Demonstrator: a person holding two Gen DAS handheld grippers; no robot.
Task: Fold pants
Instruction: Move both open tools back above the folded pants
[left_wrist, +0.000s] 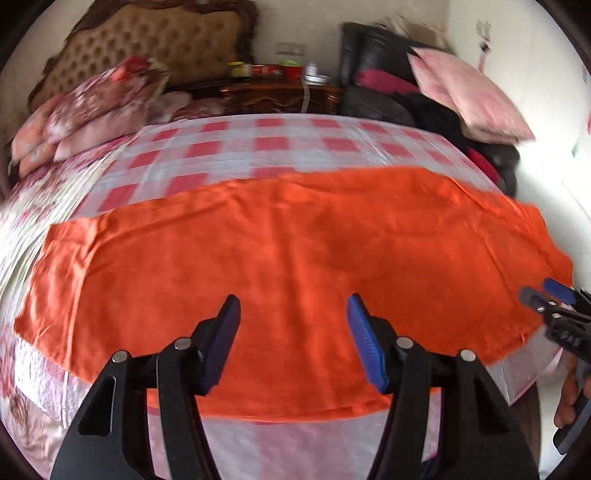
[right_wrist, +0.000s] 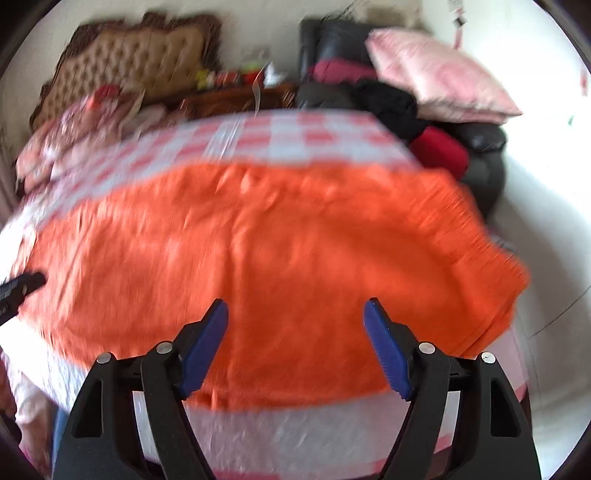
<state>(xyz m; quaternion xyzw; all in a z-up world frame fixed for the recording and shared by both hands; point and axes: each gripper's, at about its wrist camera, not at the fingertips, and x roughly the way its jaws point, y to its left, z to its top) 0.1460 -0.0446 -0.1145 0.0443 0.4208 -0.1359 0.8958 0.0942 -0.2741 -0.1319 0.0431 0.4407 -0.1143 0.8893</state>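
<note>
Orange pants (left_wrist: 288, 254) flat, soft, creased; both tongs (left_wrist: 293, 314) (right_wrist: 295, 314) spread.

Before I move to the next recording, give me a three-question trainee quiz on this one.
1. True or false: the left gripper is clamped on the orange pants.
2. What lies under the pants? A) bare floor B) checked sheet C) wooden desk
3. Fill in: the right gripper has its jaws ____.

Key: 1 false, both grippers are open above the cloth; 2 B; 3 open.
</note>
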